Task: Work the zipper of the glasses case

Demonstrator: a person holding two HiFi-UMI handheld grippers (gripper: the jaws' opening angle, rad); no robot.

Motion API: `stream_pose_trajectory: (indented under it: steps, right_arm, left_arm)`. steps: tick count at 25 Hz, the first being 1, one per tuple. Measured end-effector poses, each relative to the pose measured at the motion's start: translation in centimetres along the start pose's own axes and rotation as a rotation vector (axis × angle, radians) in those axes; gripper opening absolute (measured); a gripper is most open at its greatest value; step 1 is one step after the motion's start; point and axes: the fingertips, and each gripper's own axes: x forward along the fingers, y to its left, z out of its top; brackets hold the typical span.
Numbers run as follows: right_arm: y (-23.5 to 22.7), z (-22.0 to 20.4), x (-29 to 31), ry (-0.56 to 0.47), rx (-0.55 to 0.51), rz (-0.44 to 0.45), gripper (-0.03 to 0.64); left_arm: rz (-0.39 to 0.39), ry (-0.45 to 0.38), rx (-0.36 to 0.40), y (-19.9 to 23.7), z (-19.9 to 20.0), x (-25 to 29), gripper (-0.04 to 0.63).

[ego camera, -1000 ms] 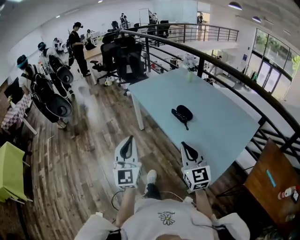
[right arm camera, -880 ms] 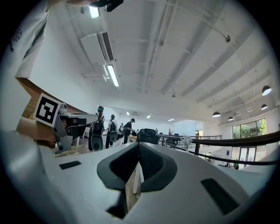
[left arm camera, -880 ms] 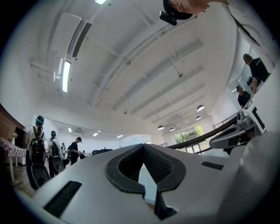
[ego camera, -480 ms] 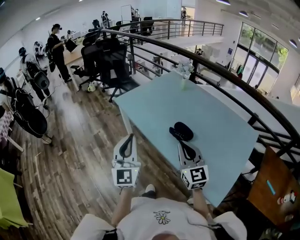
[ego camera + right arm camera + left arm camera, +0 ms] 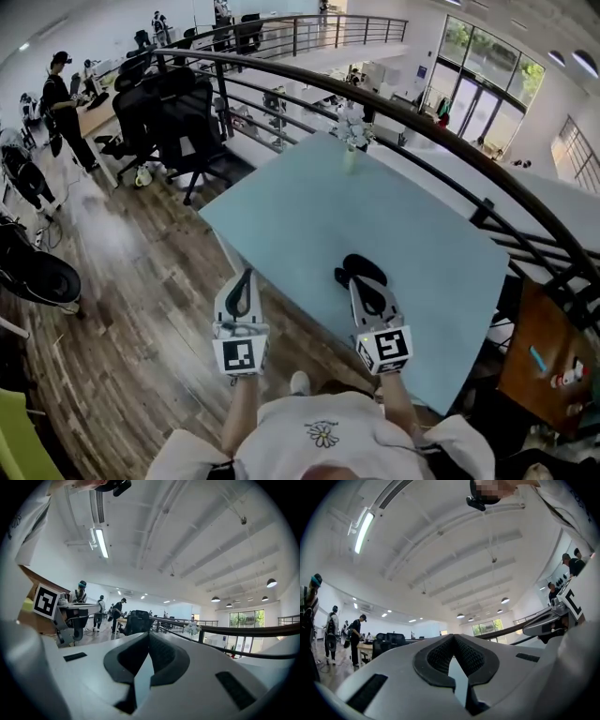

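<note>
The black glasses case (image 5: 362, 269) lies on the pale blue table (image 5: 309, 206), near its front edge, and looks partly unzipped. My right gripper (image 5: 360, 284) is shut and empty, held level, with its tip just short of the case and covering the case's near end. My left gripper (image 5: 247, 274) is also shut and empty; it hangs over the wooden floor just off the table's left front edge. In the left gripper view the left gripper (image 5: 453, 638) shows only ceiling and room beyond. The right gripper (image 5: 149, 634) in its own view likewise shows no case.
A black railing (image 5: 441, 141) curves behind the table. A small vase of flowers (image 5: 351, 131) stands at the table's far edge. Black office chairs (image 5: 178, 117) and a standing person (image 5: 62, 94) are at the left. A brown side table (image 5: 548, 342) is at the right.
The view has moved forward to the table. Both grippers have come closer to it, and the case now lies right at the right gripper's tip instead of well ahead.
</note>
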Motion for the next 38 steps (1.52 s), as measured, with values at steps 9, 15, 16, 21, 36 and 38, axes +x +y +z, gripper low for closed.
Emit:
stream_pose_trajectory:
  steps: [9,15,16,21,36,38]
  right_arm:
    - [0.1,-3.0,2.6,0.112,0.011,-0.028,0.008]
    - [-0.7,-4.6,3.2,0.131,0.014,-0.018,0.008]
    - [-1.0,-4.8,3.2,0.132,0.021,-0.019,0.008]
    - [-3.5,-5.4,3.4,0.124,0.045,-0.035,0.008]
    - [-15.2,-6.7,-0.2,0.072,0.085,-0.352,0.008]
    - [-16.0,-6.4,-0.5,0.071,0.080,-0.409,0.008]
  left_arm:
    - [-0.011,0.024,-0.041,1.8,-2.9,1.9,0.014]
    - [0.000,0.064,-0.052,1.4,-5.2,2.2,0.014]
    - [-0.002,0.064,-0.051,1.1,-5.2,2.4,0.014]
    - [-0.024,0.045,-0.066,-1.4,-5.0,4.6,0.014]
    - [-0.325,-0.003,-0.099,-14.7,-5.6,15.9,0.014]
    - [-0.392,-0.015,-0.108,-15.9,-5.4,17.3,0.014]
